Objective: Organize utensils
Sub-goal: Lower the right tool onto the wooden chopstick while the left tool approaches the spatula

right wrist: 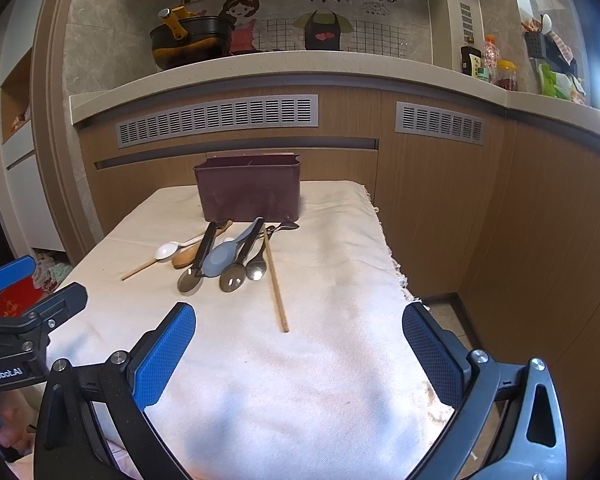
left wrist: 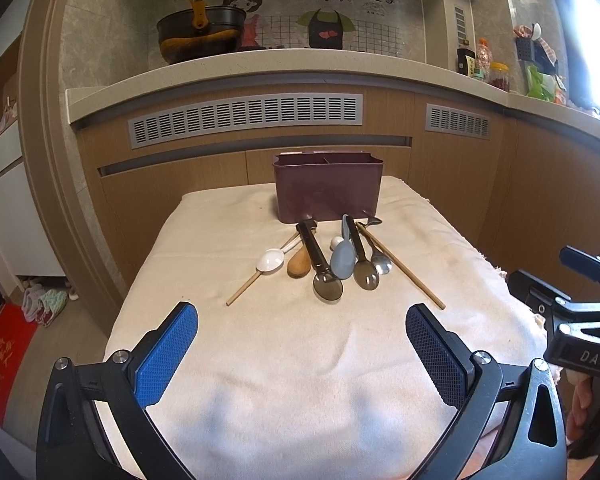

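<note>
Kitchen cabinets in wood grain with grey vent grilles run behind a small table draped in a cream cloth, and a pale countertop above them carries a dark wok at the left and jars and bottles at the right. At the far end of the cloth stands a maroon utensil holder, upright, with a divider showing inside its open top. Just in front of it the utensils lie in a loose fan, handles toward the holder and partly overlapping: two long wooden chopsticks, one angled out to the right of the pile and one running out to the left, two black-handled ladles with a blue-grey spoon resting between them, a metal spoon beside the right ladle, then a wooden spoon and a white ceramic spoon on the left. The left gripper hangs over the near cloth with its blue-padded fingers spread wide and nothing between them; the right gripper sits just beside it, equally spread and holding nothing.
</note>
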Action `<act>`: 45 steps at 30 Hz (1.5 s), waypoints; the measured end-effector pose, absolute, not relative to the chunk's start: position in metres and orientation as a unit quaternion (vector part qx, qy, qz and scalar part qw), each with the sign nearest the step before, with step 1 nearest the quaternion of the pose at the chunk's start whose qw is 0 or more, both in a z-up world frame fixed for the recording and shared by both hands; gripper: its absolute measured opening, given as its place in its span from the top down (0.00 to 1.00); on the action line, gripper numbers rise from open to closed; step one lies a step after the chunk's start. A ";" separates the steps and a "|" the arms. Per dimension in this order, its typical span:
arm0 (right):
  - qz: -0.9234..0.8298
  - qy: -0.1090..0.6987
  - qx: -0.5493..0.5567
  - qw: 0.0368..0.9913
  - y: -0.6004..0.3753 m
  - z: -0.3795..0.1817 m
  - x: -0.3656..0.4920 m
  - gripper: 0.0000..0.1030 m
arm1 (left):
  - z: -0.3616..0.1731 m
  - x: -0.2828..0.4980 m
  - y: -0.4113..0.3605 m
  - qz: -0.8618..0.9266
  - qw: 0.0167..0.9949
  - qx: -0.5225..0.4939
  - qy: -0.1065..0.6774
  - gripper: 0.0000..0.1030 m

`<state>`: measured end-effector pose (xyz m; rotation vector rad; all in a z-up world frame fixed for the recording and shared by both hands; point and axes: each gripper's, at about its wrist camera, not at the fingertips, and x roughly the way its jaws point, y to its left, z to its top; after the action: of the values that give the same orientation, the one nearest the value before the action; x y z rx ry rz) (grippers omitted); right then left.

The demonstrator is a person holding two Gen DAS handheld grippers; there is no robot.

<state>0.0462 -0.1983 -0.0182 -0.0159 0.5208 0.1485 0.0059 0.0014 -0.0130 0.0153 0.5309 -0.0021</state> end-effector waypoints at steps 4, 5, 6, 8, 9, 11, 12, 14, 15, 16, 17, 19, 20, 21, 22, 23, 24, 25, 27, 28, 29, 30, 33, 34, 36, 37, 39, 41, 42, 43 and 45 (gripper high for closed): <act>0.072 0.244 -0.028 0.967 -0.197 -0.011 0.070 0.00 | -0.005 0.032 0.008 -0.005 0.965 0.007 0.261 0.00; 0.074 0.239 -0.038 0.967 -0.194 -0.009 0.076 0.00 | -0.002 0.039 0.010 -0.004 0.966 0.007 0.257 0.00; 0.073 0.234 -0.048 0.968 -0.190 -0.007 0.082 0.00 | 0.001 0.047 0.013 -0.005 0.967 0.006 0.253 0.00; 0.073 0.226 -0.071 0.969 -0.183 -0.004 0.097 0.00 | 0.006 0.064 0.019 -0.009 0.969 0.001 0.249 0.00; 0.075 0.227 -0.080 0.968 -0.179 -0.003 0.105 0.00 | 0.008 0.073 0.023 -0.011 0.968 -0.002 0.249 0.00; 0.083 0.237 -0.089 0.964 -0.173 -0.003 0.124 0.00 | 0.011 0.091 0.032 -0.016 0.968 -0.009 0.250 0.00; 0.090 0.240 -0.090 0.962 -0.171 -0.004 0.133 0.00 | 0.012 0.100 0.035 -0.015 0.968 -0.010 0.251 0.00; 0.100 0.247 -0.096 0.959 -0.165 -0.007 0.155 0.00 | 0.012 0.117 0.044 -0.017 0.968 -0.010 0.251 0.00; 0.104 0.252 -0.099 0.957 -0.162 -0.010 0.165 0.00 | 0.012 0.127 0.049 -0.014 0.967 -0.010 0.253 0.00; 0.112 0.261 -0.102 0.953 -0.159 -0.014 0.177 0.00 | 0.011 0.135 0.054 -0.010 0.967 -0.012 0.255 0.00; 0.124 0.274 -0.103 0.948 -0.156 -0.020 0.190 0.00 | 0.009 0.144 0.060 -0.006 0.966 -0.016 0.258 0.00; 0.149 0.302 -0.098 0.936 -0.151 -0.031 0.213 0.01 | 0.005 0.158 0.074 0.001 0.963 -0.034 0.266 0.00; 0.163 0.319 -0.094 0.929 -0.148 -0.037 0.225 0.02 | 0.002 0.164 0.080 0.003 0.962 -0.044 0.270 0.00; 0.173 0.333 -0.093 0.922 -0.145 -0.044 0.235 0.12 | -0.002 0.170 0.086 0.004 0.959 -0.055 0.277 0.00; 0.179 0.346 -0.094 0.916 -0.141 -0.049 0.244 0.32 | -0.006 0.176 0.092 0.004 0.956 -0.063 0.285 0.01; 0.186 0.363 -0.095 0.908 -0.137 -0.055 0.254 0.42 | -0.010 0.180 0.097 0.005 0.954 -0.069 0.293 0.02; 0.192 0.376 -0.091 0.902 -0.135 -0.059 0.260 0.60 | -0.015 0.185 0.101 0.008 0.951 -0.074 0.301 0.06; 0.199 0.393 -0.079 0.894 -0.133 -0.065 0.268 0.69 | -0.019 0.189 0.103 0.010 0.947 -0.079 0.312 0.08; 0.209 0.414 -0.062 0.884 -0.132 -0.073 0.279 0.71 | -0.028 0.196 0.106 0.004 0.939 -0.086 0.333 0.11; 0.214 0.421 -0.062 0.879 -0.129 -0.077 0.282 0.72 | -0.031 0.199 0.107 0.002 0.936 -0.086 0.340 0.11; 0.212 0.426 -0.069 0.877 -0.127 -0.081 0.284 0.73 | -0.033 0.201 0.107 0.001 0.935 -0.085 0.344 0.11; 0.208 0.431 -0.077 0.874 -0.126 -0.085 0.285 0.78 | -0.034 0.203 0.107 0.000 0.934 -0.084 0.348 0.11; 0.207 0.447 -0.075 0.867 -0.125 -0.095 0.294 0.88 | -0.038 0.211 0.101 -0.014 0.930 -0.076 0.360 0.12; 0.210 0.448 -0.072 0.866 -0.126 -0.096 0.295 0.89 | -0.039 0.214 0.099 -0.019 0.928 -0.071 0.365 0.14; 0.213 0.446 -0.083 0.866 -0.124 -0.095 0.296 0.89 | -0.043 0.220 0.090 -0.030 0.922 -0.060 0.382 0.19; 0.214 0.442 -0.094 0.866 -0.122 -0.095 0.295 0.89 | -0.045 0.225 0.085 -0.037 0.918 -0.059 0.391 0.21; 0.223 0.437 -0.107 0.865 -0.118 -0.094 0.292 0.95 | -0.048 0.231 0.076 -0.050 0.910 -0.060 0.407 0.25; 0.228 0.437 -0.101 0.864 -0.122 -0.092 0.290 0.95 | -0.050 0.237 0.067 -0.063 0.903 -0.059 0.420 0.31; 0.227 0.436 -0.093 0.866 -0.128 -0.090 0.289 0.95 | -0.050 0.240 0.062 -0.068 0.900 -0.057 0.427 0.35; 0.223 0.434 -0.087 0.869 -0.134 -0.088 0.287 0.95 | -0.051 0.242 0.057 -0.074 0.896 -0.055 0.434 0.37; 0.215 0.425 -0.076 0.876 -0.144 -0.082 0.283 0.95 | -0.053 0.249 0.048 -0.087 0.886 -0.054 0.452 0.51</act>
<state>0.2828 -0.1440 -0.0820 -0.1583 0.8859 0.4486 0.2486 0.0484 -0.0531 -0.1124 0.9405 -0.1810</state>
